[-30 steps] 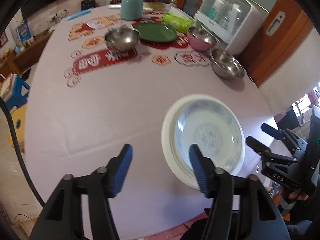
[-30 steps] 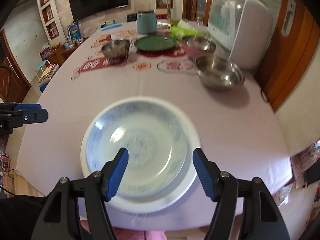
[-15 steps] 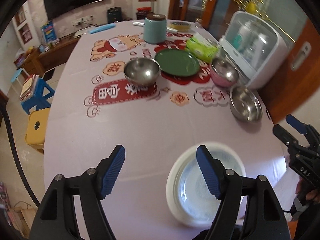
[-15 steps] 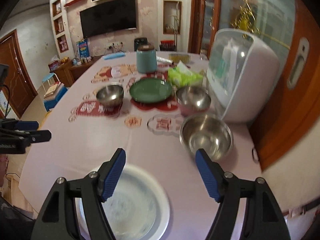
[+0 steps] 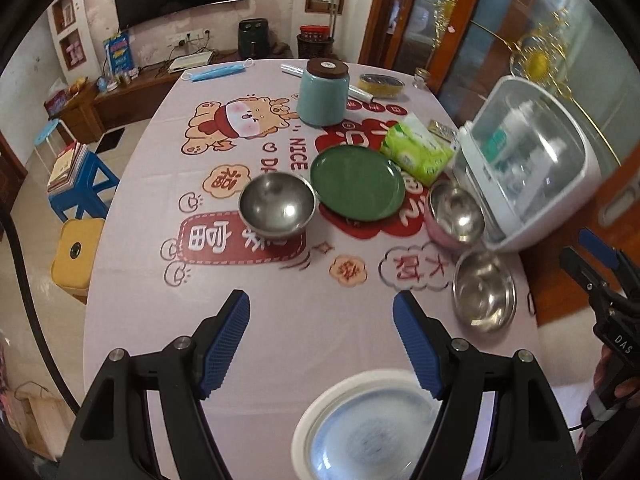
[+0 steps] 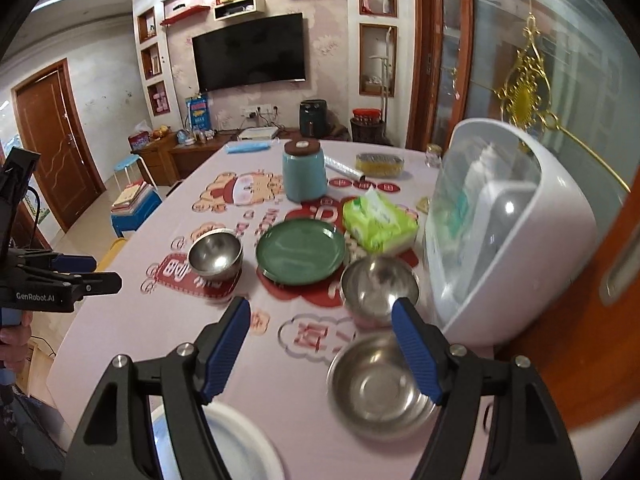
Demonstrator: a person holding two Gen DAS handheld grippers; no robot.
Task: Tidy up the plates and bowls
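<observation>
A blue-patterned plate (image 5: 360,432) lies stacked in a larger white plate near the table's front edge, and its rim (image 6: 236,440) also shows in the right wrist view. Farther back stand a green plate (image 5: 356,184), a steel bowl (image 5: 276,204) to its left, a pink-sided steel bowl (image 5: 456,216) and a wide steel bowl (image 5: 484,292). My left gripper (image 5: 320,300) hovers open above the table with nothing between its fingers. My right gripper (image 6: 320,306) is open too and holds nothing, above the wide steel bowl (image 6: 380,384).
A teal canister (image 5: 323,94) and a green tissue pack (image 5: 416,152) sit behind the green plate. A white domed cabinet (image 5: 532,168) fills the table's right side. A blue stool (image 5: 80,188) and a yellow stool (image 5: 76,252) stand left of the table.
Both grippers have lifted up and away from the stacked plates, which now lie low in both views. Their jaws stand a little wider. The plates stay on the table.
</observation>
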